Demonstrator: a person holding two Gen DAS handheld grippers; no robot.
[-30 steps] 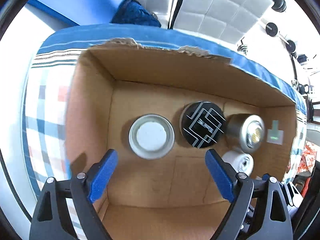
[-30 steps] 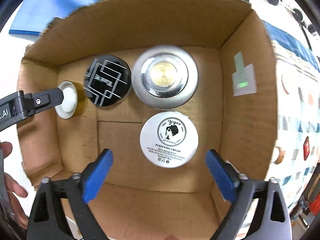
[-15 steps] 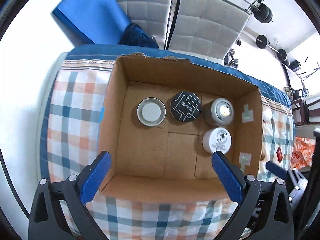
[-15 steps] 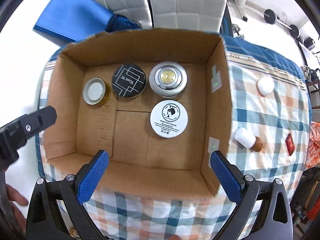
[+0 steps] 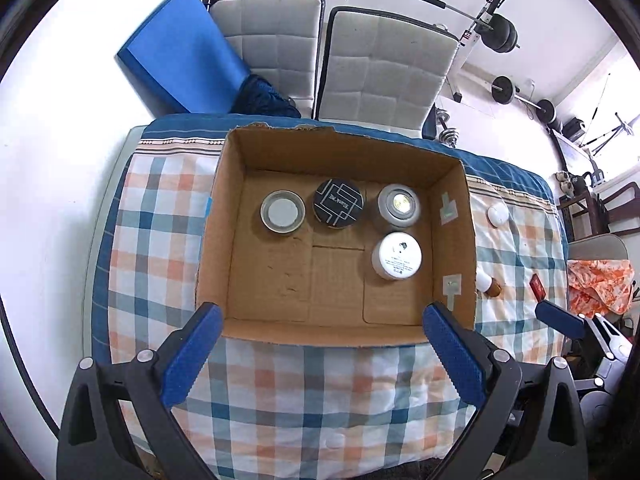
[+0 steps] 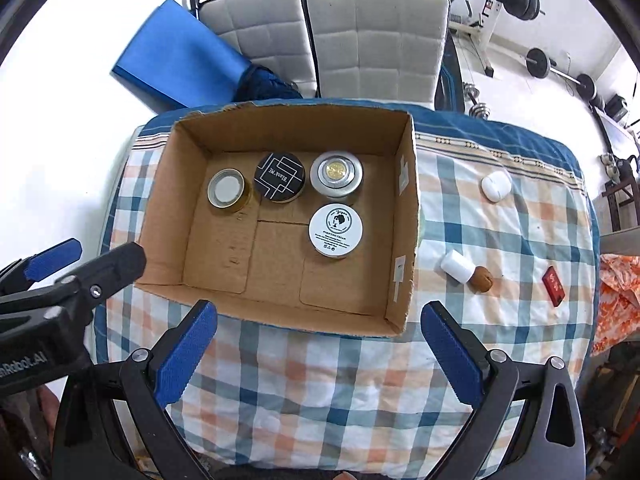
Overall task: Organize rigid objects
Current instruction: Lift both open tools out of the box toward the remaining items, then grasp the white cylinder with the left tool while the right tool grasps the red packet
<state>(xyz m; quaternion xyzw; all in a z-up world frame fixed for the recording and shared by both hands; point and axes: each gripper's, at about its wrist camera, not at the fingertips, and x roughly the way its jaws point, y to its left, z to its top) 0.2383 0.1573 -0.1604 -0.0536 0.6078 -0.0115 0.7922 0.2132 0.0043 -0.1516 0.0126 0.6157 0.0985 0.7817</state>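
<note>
An open cardboard box (image 5: 452, 184) (image 6: 160, 196) sits on a checked tablecloth. Inside stand several round jars: one with a white lid (image 5: 282, 211) (image 6: 226, 191), a black one with white lines (image 5: 339, 202) (image 6: 279, 176), a silver one with a gold centre (image 5: 399, 204) (image 6: 337, 173), and a white cream jar (image 5: 397, 255) (image 6: 336, 230). Right of the box lie a white round case (image 6: 496, 185) (image 5: 497, 213), a white bottle with a brown cap (image 6: 466, 271) (image 5: 489, 284) and a small red item (image 6: 554, 285) (image 5: 537, 286). My left gripper (image 5: 320, 352) and right gripper (image 6: 318, 350) both hang open and empty above the box's near edge.
Two white padded chairs (image 5: 380, 68) and a blue mat (image 5: 180, 56) stand behind the table. Barbells and weights (image 5: 500, 32) line the wall at the right. An orange patterned cloth (image 6: 618, 292) lies off the table's right edge. The left gripper's body (image 6: 60, 292) shows at the right view's left.
Both grippers have risen up out of the box and away from the jars. The whole box and the table around it now show. The left jaws stand a little wider.
</note>
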